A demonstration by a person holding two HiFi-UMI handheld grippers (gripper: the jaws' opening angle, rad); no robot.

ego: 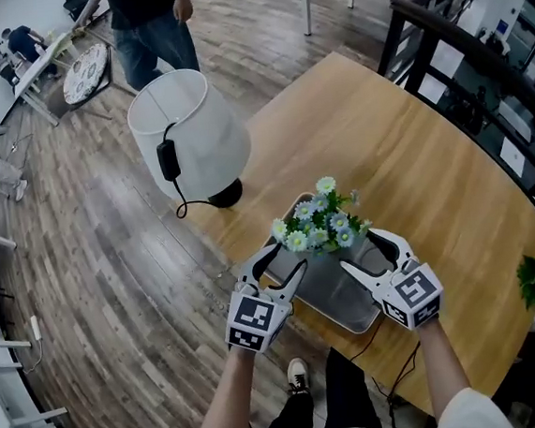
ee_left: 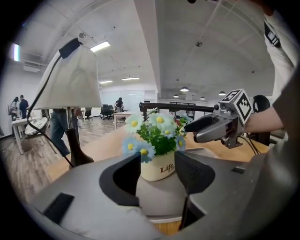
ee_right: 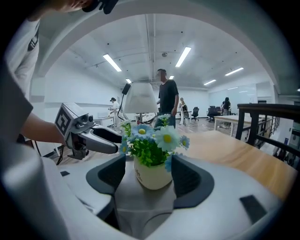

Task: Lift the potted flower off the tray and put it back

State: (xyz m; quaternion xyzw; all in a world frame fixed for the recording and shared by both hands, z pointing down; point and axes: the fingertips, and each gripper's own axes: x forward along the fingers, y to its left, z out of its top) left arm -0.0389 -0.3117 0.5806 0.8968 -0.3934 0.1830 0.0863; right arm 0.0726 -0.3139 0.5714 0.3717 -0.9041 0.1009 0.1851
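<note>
The potted flower (ego: 320, 224), a cream pot of blue and white daisies, stands on the grey tray (ego: 336, 294) near the wooden table's front edge. My left gripper (ego: 280, 264) is at the pot's near left and my right gripper (ego: 370, 250) at its near right, both low over the tray. In the left gripper view the pot (ee_left: 158, 168) shows in the gap just beyond the open left gripper (ee_left: 158, 161), untouched, with the right gripper (ee_left: 204, 129) across from it. In the right gripper view the pot (ee_right: 152, 174) sits likewise ahead of the open right gripper (ee_right: 149, 168).
A lamp with a white shade (ego: 189, 131) and a black cable stands on the table (ego: 414, 175) behind and left of the tray. A person (ego: 150, 22) stands on the wooden floor beyond. A dark railing (ego: 458, 39) runs along the right; a green plant (ego: 534, 277) is at the far right.
</note>
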